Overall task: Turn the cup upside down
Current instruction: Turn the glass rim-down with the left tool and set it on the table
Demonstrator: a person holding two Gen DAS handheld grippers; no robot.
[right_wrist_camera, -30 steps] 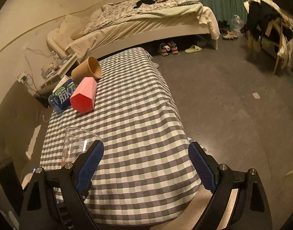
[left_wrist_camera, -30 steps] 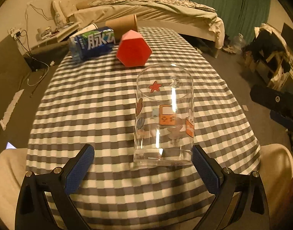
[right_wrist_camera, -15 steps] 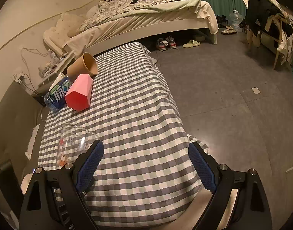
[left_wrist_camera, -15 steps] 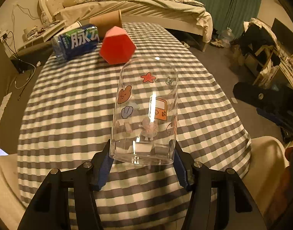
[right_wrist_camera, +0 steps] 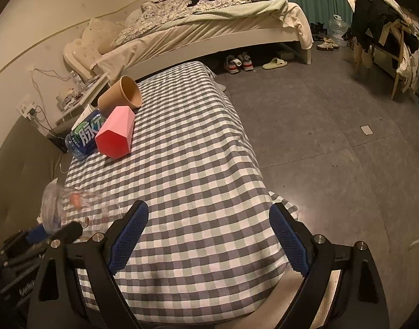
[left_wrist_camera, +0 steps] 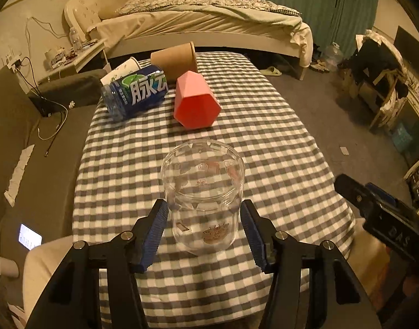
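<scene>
A clear glass cup (left_wrist_camera: 202, 192) with cartoon prints is held between the blue pads of my left gripper (left_wrist_camera: 203, 233). The cup is lifted off the checked tablecloth (left_wrist_camera: 278, 142) and tilted, its open mouth pointing away from the camera. The left gripper is shut on the cup's lower part. In the right wrist view the cup (right_wrist_camera: 72, 205) shows blurred at the left, with the left gripper under it. My right gripper (right_wrist_camera: 209, 241) is open and empty above the table's near edge.
At the far end of the table lie a pink faceted cup (left_wrist_camera: 194, 101), a blue bottle (left_wrist_camera: 135, 90), a brown paper cup (left_wrist_camera: 175, 57) and a white paper cup (left_wrist_camera: 121, 70). A bed (left_wrist_camera: 209, 24) stands beyond. The right gripper's body (left_wrist_camera: 379, 213) shows at the right.
My left gripper closed on the glass cup, lifted it off the table and tipped it over, so its mouth now faces away. The right gripper stayed open and shifted slightly.
</scene>
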